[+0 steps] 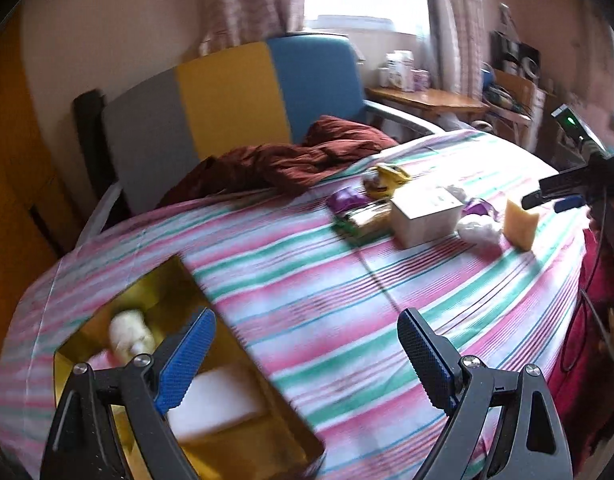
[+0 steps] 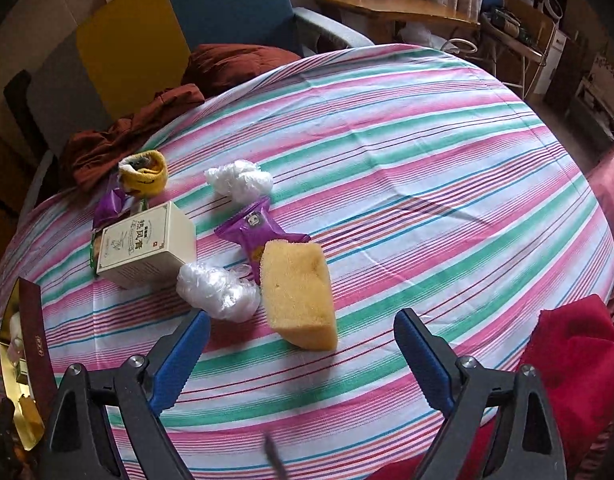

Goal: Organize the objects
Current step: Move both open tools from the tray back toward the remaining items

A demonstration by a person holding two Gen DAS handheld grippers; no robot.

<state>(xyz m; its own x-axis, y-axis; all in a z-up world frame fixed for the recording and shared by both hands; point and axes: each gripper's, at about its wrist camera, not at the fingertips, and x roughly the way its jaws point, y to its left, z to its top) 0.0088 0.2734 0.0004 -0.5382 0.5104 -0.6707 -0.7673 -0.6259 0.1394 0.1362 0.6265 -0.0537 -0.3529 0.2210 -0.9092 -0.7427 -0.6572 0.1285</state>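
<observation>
Sponge (image 2: 300,293): on desk (image 2: 427,184), just ahead of right gripper (image 2: 301,354), fingers apart, empty. Left gripper (image 1: 307,356): spread over box (image 1: 243,364). Risk: bag (image 2: 219,290), seemingly touching, may be snagged.

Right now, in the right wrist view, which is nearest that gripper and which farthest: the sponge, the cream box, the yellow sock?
From the right gripper:
1. Sponge, straight ahead, just beyond the open fingers.
2. Cream box, farther back on the left.
3. Yellow sock, behind the box, near the table's far left edge.
</observation>
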